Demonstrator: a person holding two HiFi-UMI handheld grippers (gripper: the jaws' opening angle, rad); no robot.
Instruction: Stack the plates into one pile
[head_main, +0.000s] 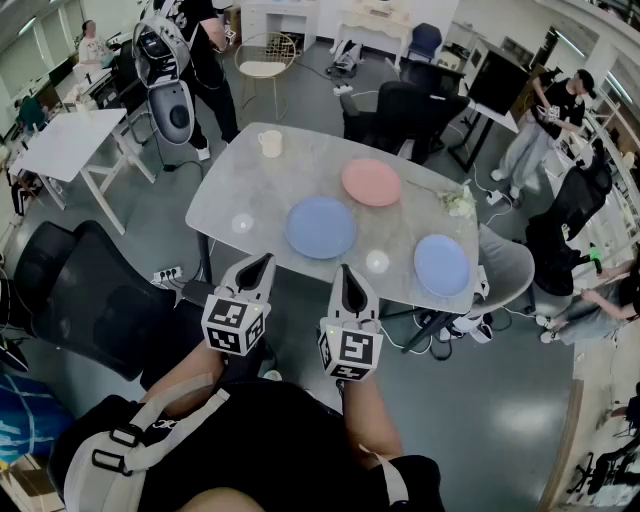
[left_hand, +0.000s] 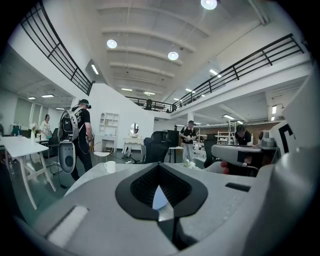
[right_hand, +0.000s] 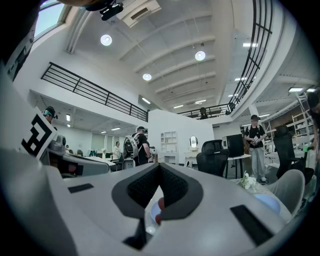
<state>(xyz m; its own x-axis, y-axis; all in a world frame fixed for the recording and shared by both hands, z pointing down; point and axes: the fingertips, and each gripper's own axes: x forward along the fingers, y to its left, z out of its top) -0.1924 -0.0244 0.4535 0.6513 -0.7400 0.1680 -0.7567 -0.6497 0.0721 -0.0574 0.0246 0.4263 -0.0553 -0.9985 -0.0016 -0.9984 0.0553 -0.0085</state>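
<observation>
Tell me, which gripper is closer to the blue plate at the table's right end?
Right. The right gripper is at the table's near edge, left of the right-end blue plate; the left gripper is farther left still.

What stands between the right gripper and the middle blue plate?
Nothing visible. Only bare table lies between the shut right gripper and the middle blue plate; the pink plate sits beyond it.
</observation>
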